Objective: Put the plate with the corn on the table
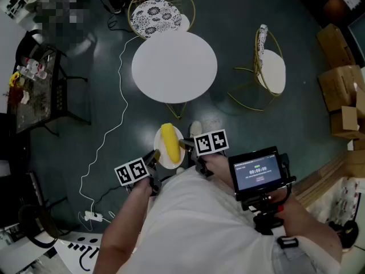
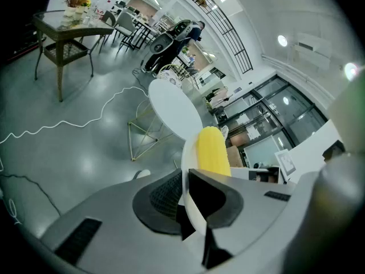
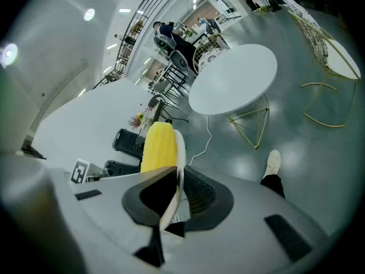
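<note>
1. The only container in view is a small round white plate (image 1: 158,145). One ear of corn (image 1: 170,142) lies in it.
2. The plate is in the air above the dark floor, just in front of the person's body. It is near the round white table (image 1: 174,66) but apart from it, and it is not resting on the top.
3. The left gripper (image 1: 155,156) has its jaws clamped on the plate's left rim. In the left gripper view the thin white rim (image 2: 185,153) runs edge-on between the dark pads of that gripper (image 2: 188,201).
4. The right gripper (image 1: 185,144) is closed on the opposite rim. In the right gripper view the plate (image 3: 180,153) is pinched between that gripper's (image 3: 171,193) two dark pads.
5. The corn is bright yellow, smooth-looking and blunt-ended. It lies lengthwise along the middle of the plate and covers most of its length, with one end toward the table. Both gripper views show it (image 2: 213,150) (image 3: 158,147) rising above the rim.
6. The table stands on thin gold wire legs.
7. A gold wire chair (image 1: 161,10) with a patterned cushion stands at the table's far side. A second chair (image 1: 268,67) stands to its right.
8. A white cable (image 1: 114,116) trails over the floor on the left.
</note>
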{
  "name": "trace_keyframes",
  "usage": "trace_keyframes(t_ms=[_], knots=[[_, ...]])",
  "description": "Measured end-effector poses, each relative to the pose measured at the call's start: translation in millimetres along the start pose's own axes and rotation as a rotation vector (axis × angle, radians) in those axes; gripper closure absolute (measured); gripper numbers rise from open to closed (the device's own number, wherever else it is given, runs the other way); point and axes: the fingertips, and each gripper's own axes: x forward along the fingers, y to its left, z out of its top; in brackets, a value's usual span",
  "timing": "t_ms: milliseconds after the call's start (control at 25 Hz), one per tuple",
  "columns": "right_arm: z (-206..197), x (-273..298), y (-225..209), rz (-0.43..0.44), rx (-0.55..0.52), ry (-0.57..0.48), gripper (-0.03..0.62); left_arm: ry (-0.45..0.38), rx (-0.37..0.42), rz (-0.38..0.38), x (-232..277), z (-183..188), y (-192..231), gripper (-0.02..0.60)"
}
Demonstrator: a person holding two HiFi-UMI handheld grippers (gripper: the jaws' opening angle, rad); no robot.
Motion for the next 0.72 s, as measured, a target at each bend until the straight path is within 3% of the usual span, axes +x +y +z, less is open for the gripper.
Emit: trace_keyframes(t_ms=[120, 360, 720], knots=[[-9.2, -2.3, 9.7, -0.001, -0.005, 0.010, 0.546, 0.001, -0.015, 0.003, -11.8, -5.7, -0.1, 0.538], [-72.5, -64.8, 31.8, -0.018, -0.007, -0.030, 0.545, 0.008, -0.008, -0.027, -55.6, -74.7, -42.4, 0.538], [-86.8, -87.3, 29.3, -0.010, 0.005, -0.079, 0.546, -0.001, 0.037, -0.051, -60.6, -90.8, -61.1, 0.543]])
